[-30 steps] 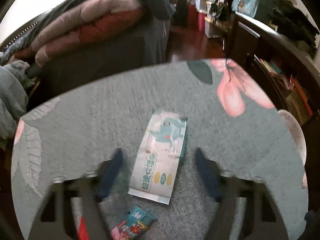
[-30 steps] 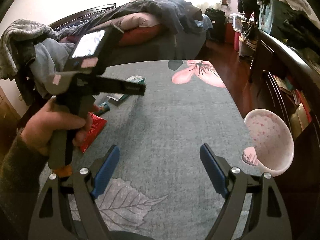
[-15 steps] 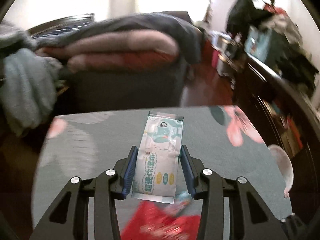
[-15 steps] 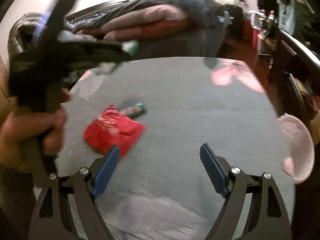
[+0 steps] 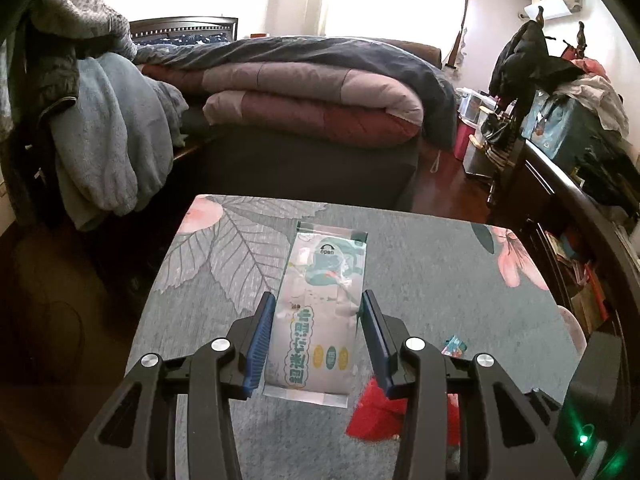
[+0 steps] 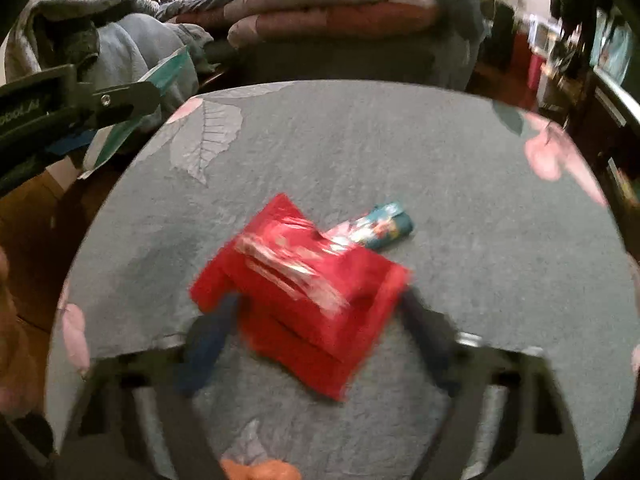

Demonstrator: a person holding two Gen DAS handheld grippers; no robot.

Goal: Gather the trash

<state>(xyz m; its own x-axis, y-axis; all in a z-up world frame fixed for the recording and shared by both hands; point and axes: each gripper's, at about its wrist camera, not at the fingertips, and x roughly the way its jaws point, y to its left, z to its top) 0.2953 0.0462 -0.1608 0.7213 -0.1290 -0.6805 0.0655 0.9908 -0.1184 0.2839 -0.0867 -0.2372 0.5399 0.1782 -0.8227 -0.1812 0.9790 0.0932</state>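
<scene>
Jaws clamped on one wrapper at the left, spread wide over the next at the right: one piece collected, two left.

Largest in sight is the grey tablecloth with printed leaves and pink flowers (image 6: 460,168), which carries what remains of the trash. The left gripper (image 5: 316,332) has its blue pads pressed against both long edges of the pale, flat plastic wipes packet with green lettering (image 5: 320,316), held clear above the cloth. The right gripper (image 6: 316,332), blurred, has its fingers apart on either side of the crumpled red foil wrapper (image 6: 304,292), which lies on the cloth, not gripped. Just beyond and touching it is the small teal and pink candy wrapper (image 6: 376,226), untouched. No bin shows in either view, so judged from this, dropping off is all still to do.
</scene>
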